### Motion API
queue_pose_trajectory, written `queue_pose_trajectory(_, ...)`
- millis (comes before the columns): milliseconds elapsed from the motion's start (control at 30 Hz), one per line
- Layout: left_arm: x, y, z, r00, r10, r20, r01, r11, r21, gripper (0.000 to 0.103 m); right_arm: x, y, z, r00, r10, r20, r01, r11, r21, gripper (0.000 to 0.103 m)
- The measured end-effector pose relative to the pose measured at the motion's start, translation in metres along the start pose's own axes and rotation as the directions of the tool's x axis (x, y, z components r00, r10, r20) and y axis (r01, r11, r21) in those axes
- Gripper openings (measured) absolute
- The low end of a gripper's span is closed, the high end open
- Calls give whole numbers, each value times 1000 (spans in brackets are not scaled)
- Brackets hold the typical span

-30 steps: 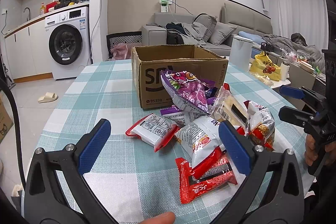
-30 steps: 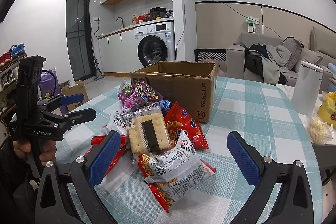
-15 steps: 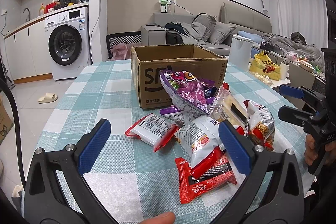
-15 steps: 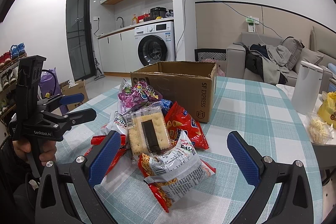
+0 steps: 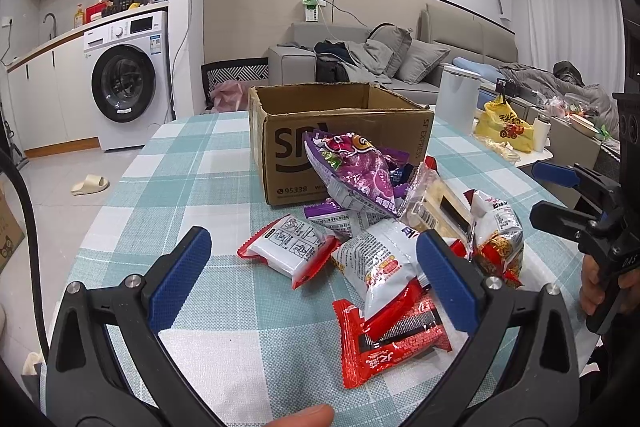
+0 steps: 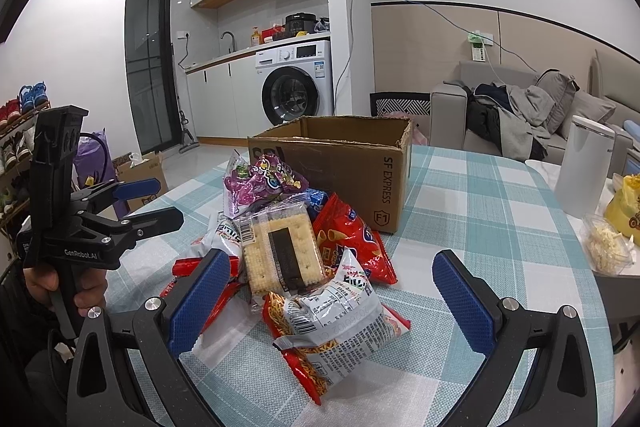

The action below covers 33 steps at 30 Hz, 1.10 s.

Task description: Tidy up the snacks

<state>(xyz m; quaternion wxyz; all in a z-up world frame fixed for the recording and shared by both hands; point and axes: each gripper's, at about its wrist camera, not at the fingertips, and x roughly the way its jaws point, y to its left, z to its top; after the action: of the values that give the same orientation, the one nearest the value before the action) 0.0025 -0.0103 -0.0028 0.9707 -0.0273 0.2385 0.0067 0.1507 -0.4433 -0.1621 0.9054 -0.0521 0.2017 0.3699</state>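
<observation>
Here, left wrist view, lower frame: left gripper (image 5: 312, 267) over the checked worktop (image 5: 192, 163), blue-padded fingers (image 5: 180, 279) spread wide, nothing between them. Just right of the left finger, a white-and-red flat packet (image 5: 290, 251) lying on the cloth. Centre frame: open cardboard box (image 5: 340, 139) standing upright, snack pile heaped against its front. Purple bag (image 5: 356, 175) propped on the box face; below it a white pouch (image 5: 380, 263) overlapping a red wrapper (image 5: 392, 339) at lower centre. Right of that, a clear cracker pack (image 5: 436, 203) and a noodle-print bag (image 5: 496, 239), touching. Far right edge: right gripper (image 5: 556, 195) held in a hand (image 5: 592, 287), fingers parted, empty.

Right wrist view, left edge: the left gripper (image 6: 156, 199) again, gripped by a hand (image 6: 52, 283), fingers apart. Lower frame: right gripper (image 6: 332, 291) spread wide around the near side of the pile, holding nothing. Centre: cracker pack (image 6: 284, 255) tilted on top, noodle-print bag (image 6: 336, 323) in front of it, red chip bag (image 6: 352, 239) behind right, purple bag (image 6: 260, 183) behind left, box (image 6: 348, 167) beyond. Right edge: white canister (image 6: 584, 163) and a clear tub (image 6: 604, 251) near the worktop's rim.
</observation>
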Motion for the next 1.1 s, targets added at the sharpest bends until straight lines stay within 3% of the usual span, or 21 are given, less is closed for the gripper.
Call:
queue_pose_trajectory(833,7,-2,-3,999,-26,-22,27,999,19,102,4,-6,1,1000,-12,-27,12,1000,21,103)
queue_pose_trajectory(1100,11,-6,-2,995,-59,-77,61,998,16,102,14,-9,-1,994,13,-104,-9,999,39,103)
